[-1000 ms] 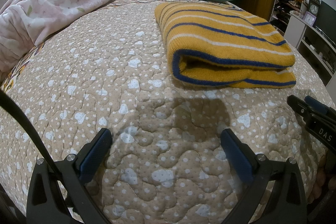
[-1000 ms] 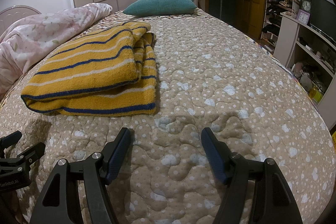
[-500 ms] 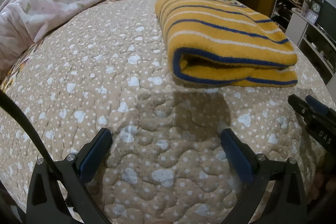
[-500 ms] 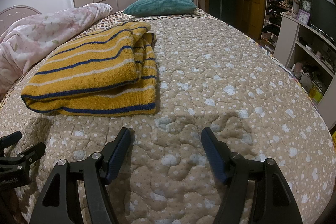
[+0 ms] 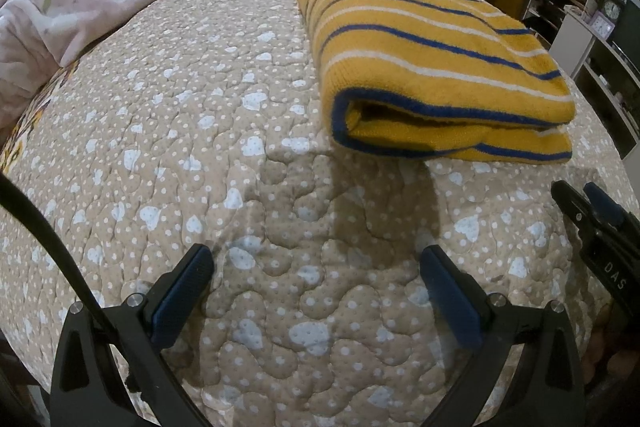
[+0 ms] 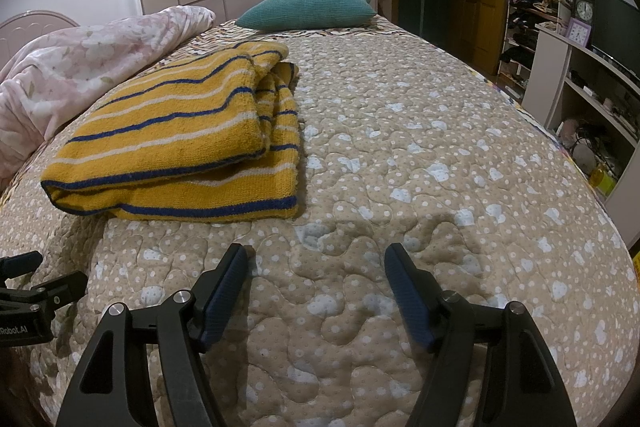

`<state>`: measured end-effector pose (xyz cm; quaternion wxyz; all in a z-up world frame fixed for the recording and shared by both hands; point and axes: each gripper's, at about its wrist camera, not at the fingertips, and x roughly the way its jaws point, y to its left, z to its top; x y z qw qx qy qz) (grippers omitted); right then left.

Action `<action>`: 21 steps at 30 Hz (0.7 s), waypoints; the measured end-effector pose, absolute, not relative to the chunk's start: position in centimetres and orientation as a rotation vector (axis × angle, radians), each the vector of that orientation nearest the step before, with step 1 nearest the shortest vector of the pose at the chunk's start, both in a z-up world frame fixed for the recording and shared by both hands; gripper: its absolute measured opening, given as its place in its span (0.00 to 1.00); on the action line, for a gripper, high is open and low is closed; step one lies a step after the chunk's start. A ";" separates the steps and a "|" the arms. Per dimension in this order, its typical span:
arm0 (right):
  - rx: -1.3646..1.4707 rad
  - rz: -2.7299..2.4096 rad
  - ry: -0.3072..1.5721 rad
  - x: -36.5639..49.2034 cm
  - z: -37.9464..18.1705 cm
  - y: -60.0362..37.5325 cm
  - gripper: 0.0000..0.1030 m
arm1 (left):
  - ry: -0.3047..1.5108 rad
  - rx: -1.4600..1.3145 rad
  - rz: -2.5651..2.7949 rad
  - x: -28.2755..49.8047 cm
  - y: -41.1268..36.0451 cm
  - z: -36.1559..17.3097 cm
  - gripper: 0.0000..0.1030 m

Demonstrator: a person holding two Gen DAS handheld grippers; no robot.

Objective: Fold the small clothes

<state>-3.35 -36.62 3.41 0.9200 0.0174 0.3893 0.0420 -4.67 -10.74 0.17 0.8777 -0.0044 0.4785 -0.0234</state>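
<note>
A folded yellow garment with blue and white stripes (image 5: 436, 67) lies flat on the beige quilted bed (image 5: 200, 131). It also shows in the right wrist view (image 6: 180, 143), left of centre. My left gripper (image 5: 316, 259) is open and empty, hovering over bare quilt just in front of the garment's folded edge. My right gripper (image 6: 316, 259) is open and empty over the quilt, to the right of the garment and nearer than it. Each gripper shows at the edge of the other's view.
A pink floral duvet (image 5: 80, 3) is heaped along the left side of the bed. A teal pillow (image 6: 308, 7) lies at the head. White shelves (image 6: 580, 99) with clocks and a screen stand right of the bed.
The left gripper has moved a little closer to the garment's folded edge. The right gripper has stayed still. Both jaws remain open.
</note>
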 end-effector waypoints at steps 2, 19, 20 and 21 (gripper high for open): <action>0.036 0.086 0.800 -3.4 3.4 -36.6 0.73 | 0.997 -0.009 -0.049 -4.7 -10.7 0.2 1.00; 0.018 0.055 0.791 -5.4 5.4 -36.7 0.77 | 0.863 -0.068 -0.032 -8.4 -10.4 3.6 1.00; 0.002 0.054 0.792 -5.6 5.5 -36.4 0.77 | 0.840 -0.058 -0.026 -9.0 -10.5 4.1 1.00; -0.011 0.052 0.789 -6.0 5.7 -36.1 0.77 | 0.809 -0.042 -0.017 -9.7 -10.6 5.0 1.00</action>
